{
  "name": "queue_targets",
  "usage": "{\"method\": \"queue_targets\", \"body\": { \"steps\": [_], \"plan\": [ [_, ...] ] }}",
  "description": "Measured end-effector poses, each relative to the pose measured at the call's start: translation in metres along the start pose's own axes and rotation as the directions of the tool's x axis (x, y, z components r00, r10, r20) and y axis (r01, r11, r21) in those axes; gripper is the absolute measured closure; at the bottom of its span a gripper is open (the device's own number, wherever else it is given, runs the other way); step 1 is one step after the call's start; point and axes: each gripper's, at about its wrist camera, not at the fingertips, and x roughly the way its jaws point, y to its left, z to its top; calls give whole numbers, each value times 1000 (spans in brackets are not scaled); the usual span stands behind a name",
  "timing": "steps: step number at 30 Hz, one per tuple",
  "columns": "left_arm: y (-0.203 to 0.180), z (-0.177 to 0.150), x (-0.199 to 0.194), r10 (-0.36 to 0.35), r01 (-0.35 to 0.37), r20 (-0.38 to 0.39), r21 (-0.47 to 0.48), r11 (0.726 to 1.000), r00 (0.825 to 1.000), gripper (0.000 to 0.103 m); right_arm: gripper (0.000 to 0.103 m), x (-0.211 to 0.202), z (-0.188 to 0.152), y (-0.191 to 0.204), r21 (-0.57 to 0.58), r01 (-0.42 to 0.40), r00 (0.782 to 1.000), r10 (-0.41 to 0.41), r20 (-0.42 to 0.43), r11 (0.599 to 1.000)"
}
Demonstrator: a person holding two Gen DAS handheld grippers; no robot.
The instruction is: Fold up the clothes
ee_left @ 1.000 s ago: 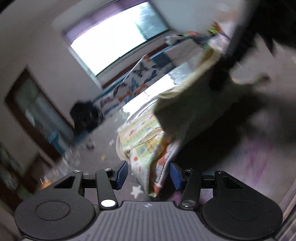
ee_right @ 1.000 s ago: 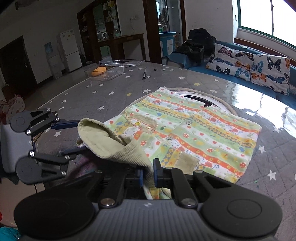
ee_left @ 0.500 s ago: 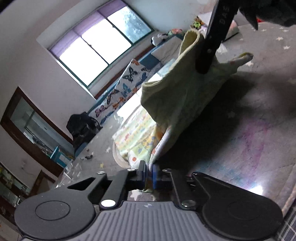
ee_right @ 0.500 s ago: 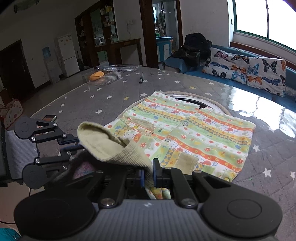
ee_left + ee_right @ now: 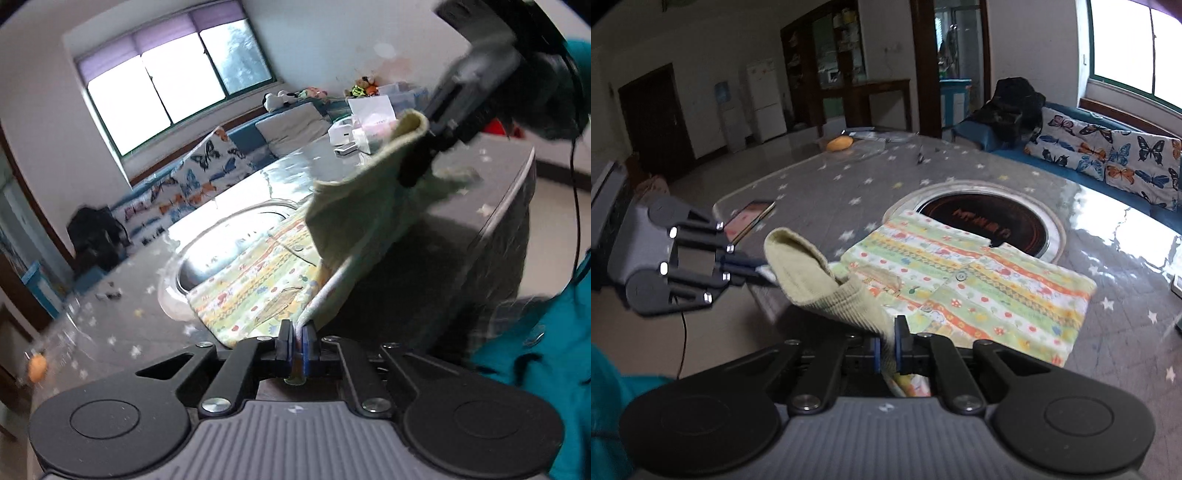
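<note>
A small striped child's shirt (image 5: 979, 284) with a pale green lining lies on the grey star-patterned table (image 5: 849, 181), partly over the round inset burner (image 5: 990, 221). My right gripper (image 5: 886, 350) is shut on its near hem and lifts it, showing the green inside (image 5: 827, 284). My left gripper (image 5: 753, 267) is shut on the other lifted corner at the left, off the table's edge. In the left wrist view my left gripper (image 5: 297, 339) pinches the shirt's edge (image 5: 258, 291), and the right gripper (image 5: 417, 166) holds the raised green fold (image 5: 362, 218).
A phone (image 5: 748, 219) lies near the table's left edge. An orange fruit in a clear tray (image 5: 840, 143) stands at the far side. A butterfly-print sofa (image 5: 1108, 155) runs along the right. White boxes (image 5: 362, 129) stand on the table's far end.
My left gripper shut on the shirt's corner. Both grippers then raised the near edge and drew back toward the table's edge, pulling the shirt partly off the burner.
</note>
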Motion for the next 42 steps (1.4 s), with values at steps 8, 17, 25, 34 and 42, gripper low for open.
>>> {"method": "queue_targets", "body": {
  "steps": [8,17,25,34,42],
  "plan": [
    [38,43,24,56,-51,34,-136,989,998,98,97,11,33,-28,27,42,999,-43,31,999],
    [98,87,131,87,-102,-90,-175,979,992,98,97,87,93,-115,108,136,991,-134,-30,985],
    [119,67,203,60,-124,-258,-239,963,964,97,86,156,75,-152,166,274,959,-257,-116,947],
    [118,60,210,65,-136,-269,-254,958,961,93,64,115,28,-161,243,316,949,-299,-102,917],
    [122,62,214,82,-162,-295,-260,952,952,86,64,118,9,-174,318,338,941,-315,-124,886]
  ]
}}
